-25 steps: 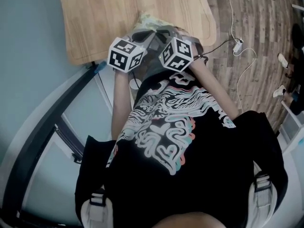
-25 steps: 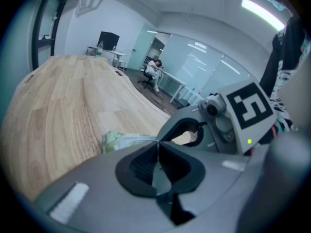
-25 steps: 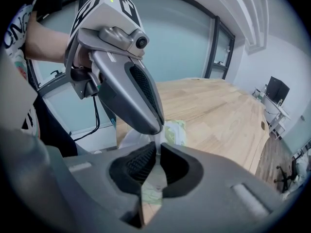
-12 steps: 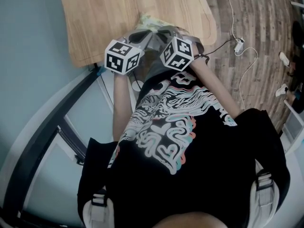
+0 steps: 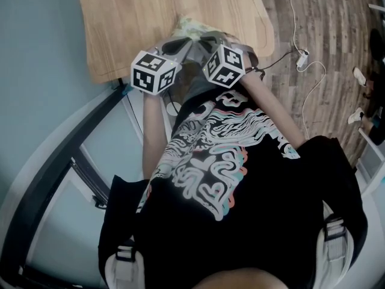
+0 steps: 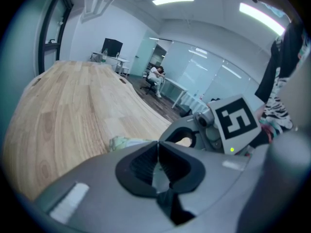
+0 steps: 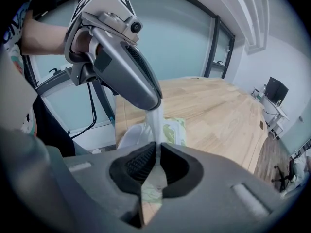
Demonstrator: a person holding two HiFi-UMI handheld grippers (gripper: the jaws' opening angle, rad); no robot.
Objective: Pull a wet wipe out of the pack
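Observation:
The green-and-white wet wipe pack [image 5: 190,27] lies at the near edge of the wooden table [image 5: 132,17]. In the right gripper view it [image 7: 174,130] shows just past my jaws, its white lid [image 7: 130,136] flipped open. My left gripper [image 7: 154,103] is shut on a white wet wipe [image 7: 155,123] that stretches taut from its tip down to the pack. In its own view the left gripper [image 6: 158,144] has its jaws pressed together with pale wipe between them. My right gripper [image 7: 157,147] is shut low on the pack's edge. Both marker cubes hide the jaws in the head view.
The table edge [image 5: 114,77] runs just under both grippers, with a dark metal frame [image 5: 72,143] and glass below it. White cables and a plug [image 5: 301,58] lie on the wood floor to the right. The tabletop beyond the pack is bare wood [image 6: 73,101].
The left gripper has drifted slightly to the left in the head view, away from the right one. The right gripper has stayed put.

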